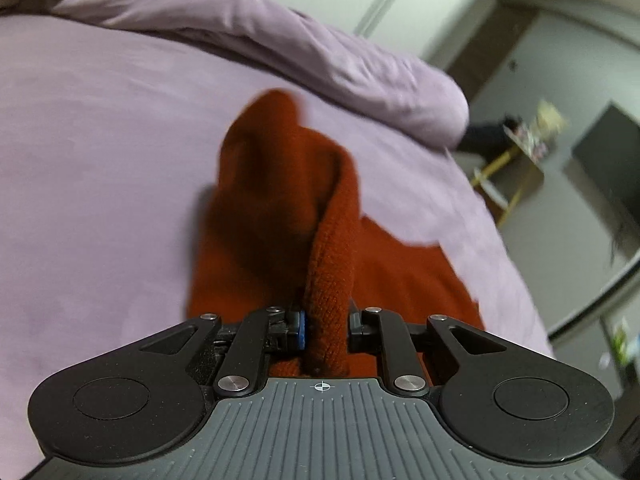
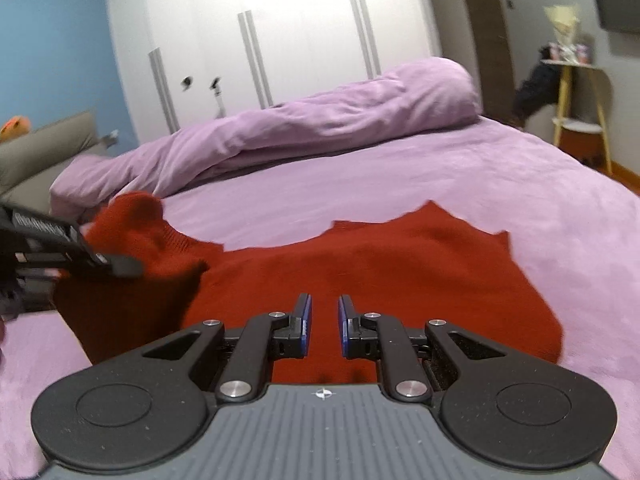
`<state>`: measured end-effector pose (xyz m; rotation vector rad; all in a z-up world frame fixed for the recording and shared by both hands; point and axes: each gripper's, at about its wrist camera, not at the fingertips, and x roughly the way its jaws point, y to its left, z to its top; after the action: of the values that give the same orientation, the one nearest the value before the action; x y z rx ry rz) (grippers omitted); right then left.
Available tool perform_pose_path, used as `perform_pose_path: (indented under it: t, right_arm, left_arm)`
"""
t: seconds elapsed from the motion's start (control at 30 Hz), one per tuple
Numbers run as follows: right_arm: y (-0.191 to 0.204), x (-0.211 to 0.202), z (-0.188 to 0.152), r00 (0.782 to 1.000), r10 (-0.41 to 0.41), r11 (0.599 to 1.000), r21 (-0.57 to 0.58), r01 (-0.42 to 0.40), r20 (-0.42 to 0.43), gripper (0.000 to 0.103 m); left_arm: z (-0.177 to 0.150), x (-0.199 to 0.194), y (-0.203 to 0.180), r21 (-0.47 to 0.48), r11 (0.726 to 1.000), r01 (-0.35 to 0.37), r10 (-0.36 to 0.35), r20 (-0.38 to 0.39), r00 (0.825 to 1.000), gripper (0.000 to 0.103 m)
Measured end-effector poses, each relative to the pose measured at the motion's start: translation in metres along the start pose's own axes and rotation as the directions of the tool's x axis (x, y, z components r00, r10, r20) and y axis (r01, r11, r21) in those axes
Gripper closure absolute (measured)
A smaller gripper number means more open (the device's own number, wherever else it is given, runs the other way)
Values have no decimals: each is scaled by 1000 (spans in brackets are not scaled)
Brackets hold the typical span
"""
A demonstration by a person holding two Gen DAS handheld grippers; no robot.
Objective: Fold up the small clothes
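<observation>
A rust-red knit sweater [image 2: 380, 272] lies spread on the purple bed. My left gripper [image 1: 326, 324] is shut on a bunched fold of the sweater [image 1: 280, 184] and holds it lifted above the bed. In the right wrist view the left gripper [image 2: 96, 260] shows at the far left with the raised red sleeve part [image 2: 136, 216] beside it. My right gripper [image 2: 324, 322] hovers just above the near part of the sweater, its jaws a little apart with nothing between them.
The bed sheet [image 2: 400, 176] is purple, with a rolled purple duvet [image 2: 320, 116] along the far side. White wardrobe doors [image 2: 280, 32] stand behind. A yellow-legged side table [image 2: 576, 92] stands at the right, off the bed edge.
</observation>
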<state>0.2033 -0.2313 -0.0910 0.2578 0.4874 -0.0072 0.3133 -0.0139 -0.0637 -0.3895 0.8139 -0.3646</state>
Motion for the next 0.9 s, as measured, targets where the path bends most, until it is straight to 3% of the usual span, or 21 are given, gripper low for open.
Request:
perform_pose_path:
  t: [0.13, 0.2, 0.27, 0.3, 0.4, 0.57, 0.67, 0.73, 0.8, 0.83, 0.9]
  right_arm:
    - [-13, -5, 0, 1000, -14, 1000, 19, 14, -9, 90]
    - [-18, -6, 0, 1000, -14, 1000, 9, 14, -13, 90]
    - [-19, -6, 2, 1000, -18, 1000, 4, 18, -17, 90]
    - [-18, -6, 3, 1000, -14, 1000, 4, 14, -18, 90]
    - [-15, -4, 10, 1000, 10, 1000, -7, -10, -25, 90]
    - [4, 4, 27, 989, 136, 990, -21, -137, -50, 89]
    - [17, 23, 28, 967, 221, 975, -7, -224, -131, 89]
    - [28, 37, 22, 955, 237, 969, -29, -246, -180, 89]
    - [34, 54, 10, 938, 229, 967, -53, -251, -259, 89]
    - [36, 66, 1, 926, 189, 971, -81, -226, -328, 93]
    - [36, 71, -8, 929, 155, 967, -139, -212, -336, 98]
  left_arm:
    - [-23, 28, -20, 72, 996, -50, 52, -25, 998, 84]
    - [-34, 34, -22, 89, 995, -52, 56, -36, 998, 78]
    - [-40, 30, -23, 128, 992, -16, 18, -15, 1000, 50]
    - [-41, 27, -24, 146, 989, 15, -12, -22, 1000, 47]
    - [-46, 7, -21, 167, 982, 83, -77, -47, 996, 46]
    - [-52, -44, 4, 71, 990, 118, -118, -12, 993, 46]
    - [-48, -58, 25, 12, 999, 35, -36, 34, 999, 46]
    - [-44, -58, 42, -44, 999, -28, 29, 31, 999, 48]
    - [-40, -50, 53, -89, 994, -56, 57, 12, 998, 48]
    - [-38, -44, 56, -99, 992, -72, 71, -6, 997, 48]
    - [-39, -36, 63, -98, 991, -95, 91, -46, 995, 48]
